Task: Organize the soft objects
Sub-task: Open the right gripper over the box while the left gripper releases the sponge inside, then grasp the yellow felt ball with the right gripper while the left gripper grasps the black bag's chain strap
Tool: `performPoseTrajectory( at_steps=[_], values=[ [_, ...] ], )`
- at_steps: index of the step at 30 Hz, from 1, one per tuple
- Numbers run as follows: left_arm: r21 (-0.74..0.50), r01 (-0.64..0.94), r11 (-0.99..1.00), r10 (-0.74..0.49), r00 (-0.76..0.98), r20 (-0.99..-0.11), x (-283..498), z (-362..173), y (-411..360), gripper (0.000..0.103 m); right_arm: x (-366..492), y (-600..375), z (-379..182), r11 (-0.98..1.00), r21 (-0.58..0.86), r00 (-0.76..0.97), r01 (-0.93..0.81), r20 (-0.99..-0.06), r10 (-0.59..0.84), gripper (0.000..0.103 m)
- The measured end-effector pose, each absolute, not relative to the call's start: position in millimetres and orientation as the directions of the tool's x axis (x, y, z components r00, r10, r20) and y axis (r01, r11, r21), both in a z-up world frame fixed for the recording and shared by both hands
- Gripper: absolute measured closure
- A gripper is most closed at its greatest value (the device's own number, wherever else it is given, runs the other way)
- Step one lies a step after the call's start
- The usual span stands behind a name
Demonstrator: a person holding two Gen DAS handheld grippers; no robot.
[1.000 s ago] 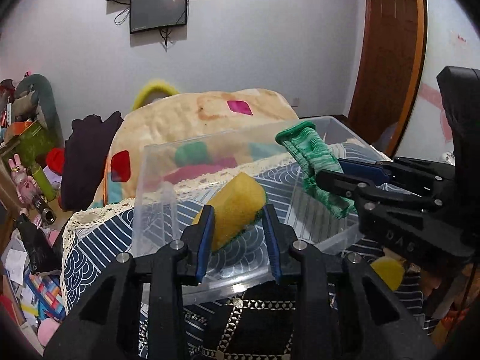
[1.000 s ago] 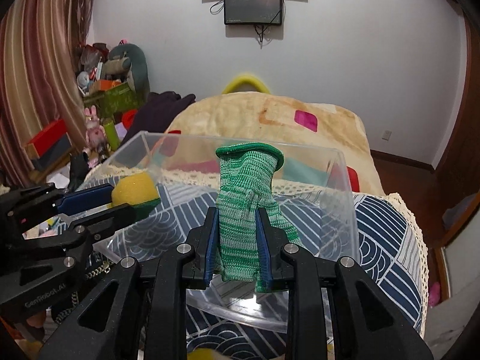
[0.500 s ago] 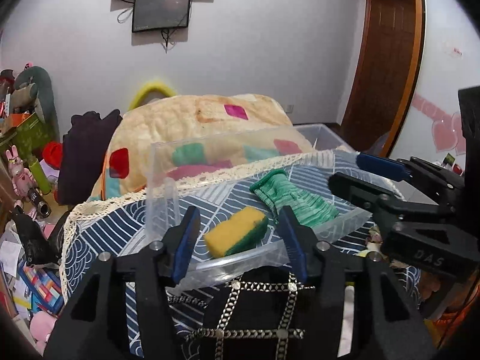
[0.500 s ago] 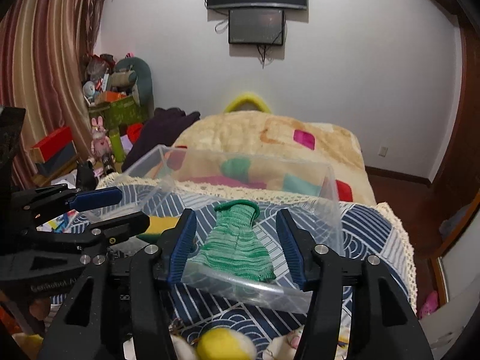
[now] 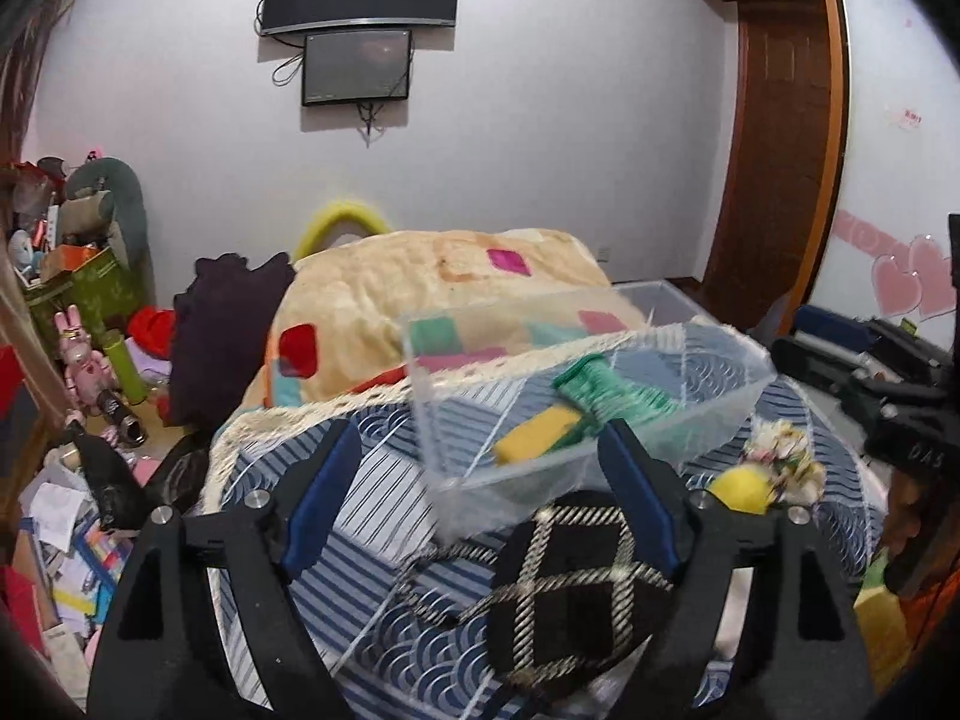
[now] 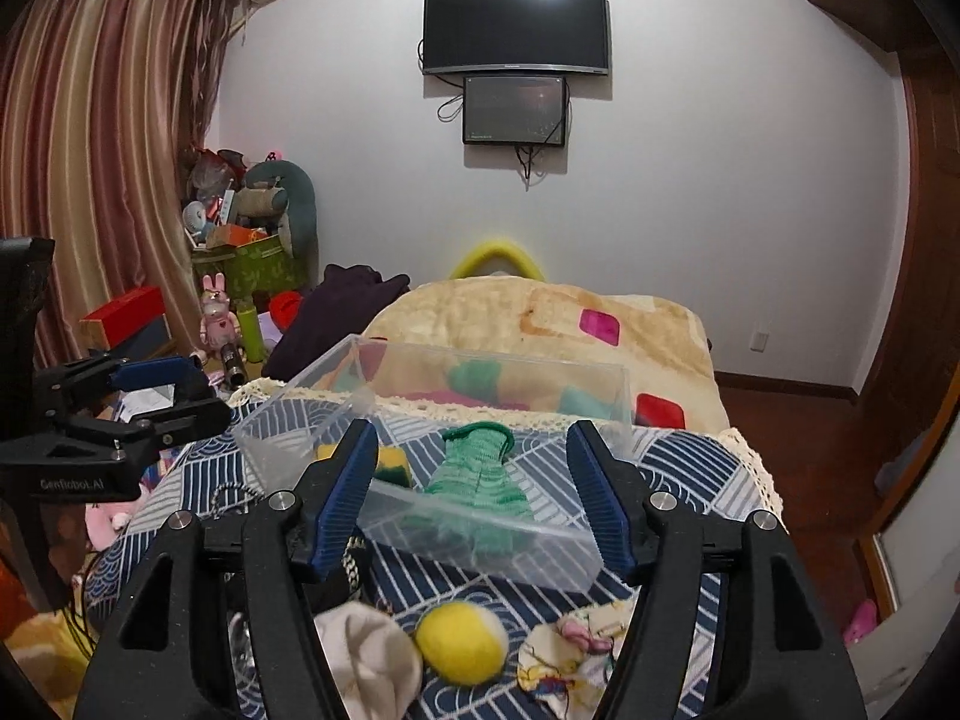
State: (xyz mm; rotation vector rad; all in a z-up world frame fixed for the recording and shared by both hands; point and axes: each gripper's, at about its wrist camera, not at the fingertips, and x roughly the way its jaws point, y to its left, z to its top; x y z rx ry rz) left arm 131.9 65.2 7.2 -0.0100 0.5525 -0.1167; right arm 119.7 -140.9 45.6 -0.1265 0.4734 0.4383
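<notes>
A clear plastic box [image 5: 690,420] [image 6: 480,534] stands on the blue patterned cloth. In it lie a yellow-and-green sponge [image 5: 537,433] [image 6: 393,463] and a green knitted glove [image 5: 618,396] [image 6: 477,477]. My left gripper [image 5: 480,504] is open and empty, in front of the box's left end. My right gripper [image 6: 474,498] is open and empty, in front of the box. A yellow ball [image 6: 462,642] [image 5: 741,487], a white sock [image 6: 366,654] and a printed cloth pouch [image 6: 567,654] lie on the cloth on the near side of the box.
A black bag with a chain pattern [image 5: 570,588] lies under my left gripper. A blanket-covered bed [image 6: 540,324] lies behind the box. Clutter and toys [image 5: 90,360] fill the floor at left. A wooden door [image 5: 774,150] stands at right.
Both grippers let go of their loads and opened wide. The sponge and glove now lie in the box. Both grippers have drawn back from it.
</notes>
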Motion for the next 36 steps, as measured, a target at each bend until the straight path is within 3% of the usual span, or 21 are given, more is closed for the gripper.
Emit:
performPoseTrajectory(
  at_steps=[13,22,28,36],
  values=[
    [-0.047,0.013,0.999,-0.039,0.79,-0.612,120,-52,100,0.025,108,-149,-5,0.91,0.022,0.751,-0.415,-0.556,0.356,0.036],
    [-0.036,0.017,0.999,-0.037,0.748,-0.662,128,-76,97,0.05,111,-154,-36,0.915,0.041,0.701,-0.402,-0.629,0.337,0.042],
    [-0.071,-0.013,0.997,-0.039,0.73,-0.683,138,-89,104,0.056,107,-153,-39,0.902,0.055,0.679,-0.428,-0.639,0.361,0.062],
    [-0.113,0.019,0.993,-0.093,0.711,-0.697,142,-96,101,0.091,106,-152,-37,0.898,0.057,0.688,-0.437,-0.622,0.374,0.065]
  ],
)
